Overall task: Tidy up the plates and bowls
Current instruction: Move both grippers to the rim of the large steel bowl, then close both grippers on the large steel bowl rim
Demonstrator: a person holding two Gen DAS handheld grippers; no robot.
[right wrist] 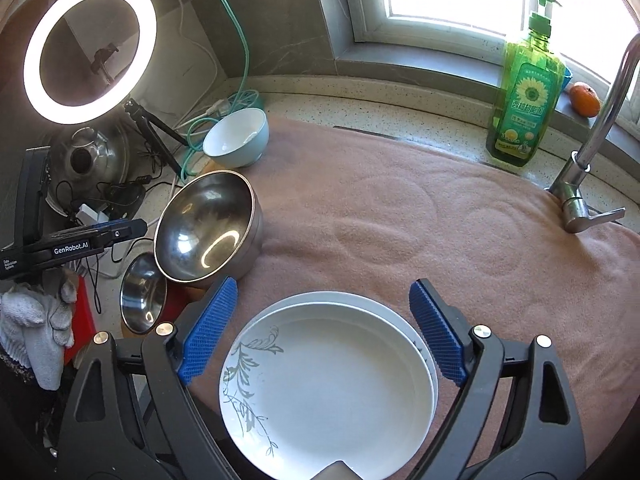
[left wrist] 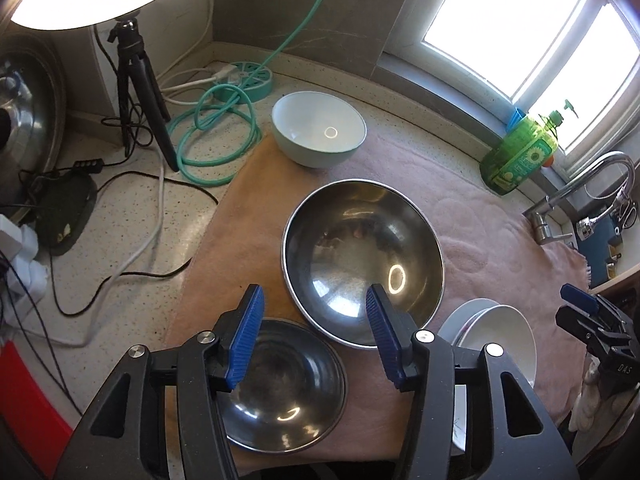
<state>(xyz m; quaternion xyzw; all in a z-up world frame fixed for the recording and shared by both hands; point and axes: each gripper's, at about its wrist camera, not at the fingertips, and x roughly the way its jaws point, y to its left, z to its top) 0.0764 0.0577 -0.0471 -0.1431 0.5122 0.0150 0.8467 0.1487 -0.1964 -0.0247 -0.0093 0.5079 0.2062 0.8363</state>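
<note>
Plates (right wrist: 328, 392) are lying under the spread, empty right gripper (right wrist: 320, 332); left gripper (left wrist: 316, 336) is gaping over steel bowls (left wrist: 362, 260); only the right view is showing an orange (right wrist: 585, 99).

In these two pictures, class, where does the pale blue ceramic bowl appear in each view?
Left wrist view: pale blue ceramic bowl upper centre, at the pink towel's far edge.
Right wrist view: bowl upper left, beyond the large steel bowl.
Shared landmark: green dish soap bottle by the window.

pink towel (right wrist: 400, 216) covered desk | green soap bottle (right wrist: 524, 92) stood behind towel by window | faucet (right wrist: 580, 184) right of bottle | ring light (right wrist: 90, 50) left of towel
</note>
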